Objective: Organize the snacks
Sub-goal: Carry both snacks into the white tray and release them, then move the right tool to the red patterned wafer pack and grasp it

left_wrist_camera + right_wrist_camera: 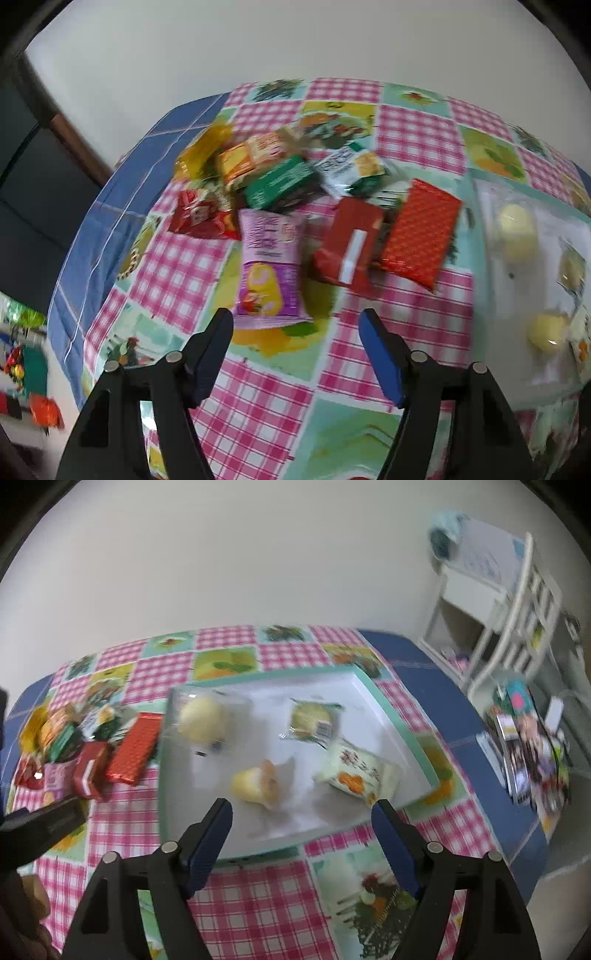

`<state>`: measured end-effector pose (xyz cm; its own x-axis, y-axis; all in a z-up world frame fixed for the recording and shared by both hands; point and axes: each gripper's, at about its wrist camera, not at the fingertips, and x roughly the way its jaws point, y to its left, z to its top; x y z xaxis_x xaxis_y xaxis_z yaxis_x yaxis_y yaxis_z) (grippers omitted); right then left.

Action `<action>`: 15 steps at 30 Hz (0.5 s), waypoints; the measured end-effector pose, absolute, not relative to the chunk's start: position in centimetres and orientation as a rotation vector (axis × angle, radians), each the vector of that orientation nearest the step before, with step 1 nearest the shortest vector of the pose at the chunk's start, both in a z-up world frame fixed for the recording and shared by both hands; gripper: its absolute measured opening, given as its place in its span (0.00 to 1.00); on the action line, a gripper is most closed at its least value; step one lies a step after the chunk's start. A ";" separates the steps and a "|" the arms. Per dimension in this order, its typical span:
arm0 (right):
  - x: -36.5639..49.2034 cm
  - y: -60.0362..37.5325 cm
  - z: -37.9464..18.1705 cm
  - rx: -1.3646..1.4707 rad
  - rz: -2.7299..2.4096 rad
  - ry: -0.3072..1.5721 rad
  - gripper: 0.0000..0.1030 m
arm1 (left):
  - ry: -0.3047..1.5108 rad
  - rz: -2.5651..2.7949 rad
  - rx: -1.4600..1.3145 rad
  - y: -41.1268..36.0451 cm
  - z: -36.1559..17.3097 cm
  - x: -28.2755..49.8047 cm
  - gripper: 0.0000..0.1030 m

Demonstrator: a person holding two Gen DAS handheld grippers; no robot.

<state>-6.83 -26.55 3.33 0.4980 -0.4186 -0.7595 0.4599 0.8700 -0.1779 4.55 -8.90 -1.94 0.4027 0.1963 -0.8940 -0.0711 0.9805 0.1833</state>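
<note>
A pile of snack packets lies on the checked tablecloth [417, 325]. In the left wrist view a pink packet [269, 266] lies nearest, with a dark red packet [349, 243], a red dotted packet [419, 232], a green one [284, 182] and an orange one [251, 158] behind. My left gripper [295, 321] is open and empty, just short of the pink packet. A white tray [402, 716] with a mint rim holds several wrapped cakes, among them a yellow bun [203, 716] and a pale packet [356, 775]. My right gripper [301, 808] is open and empty over the tray's near edge.
The snack pile [85, 746] sits left of the tray, and the left gripper body [37, 823] shows there too. A blue cloth border [476, 738] marks the table's right edge. A white shelf unit [498, 602] and clutter stand beyond it.
</note>
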 end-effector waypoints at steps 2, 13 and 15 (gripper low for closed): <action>-6.6 -26.0 3.3 0.018 -0.513 0.900 0.80 | 1.164 0.183 0.090 -8.2 -2.2 4.7 0.75; -5.2 -26.1 1.2 0.036 -0.459 0.917 0.98 | 1.191 0.264 -0.043 -4.8 -2.7 5.5 0.95; -4.8 -26.0 0.8 0.036 -0.443 0.924 0.99 | 1.198 0.257 -0.063 -4.3 -2.8 5.6 0.95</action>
<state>-4.81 -25.97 0.79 0.5195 -0.3539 -0.7778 0.3841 0.9098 -0.1574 5.62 -4.35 -2.80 0.3391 0.1639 -0.9264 -0.2302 0.9692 0.0873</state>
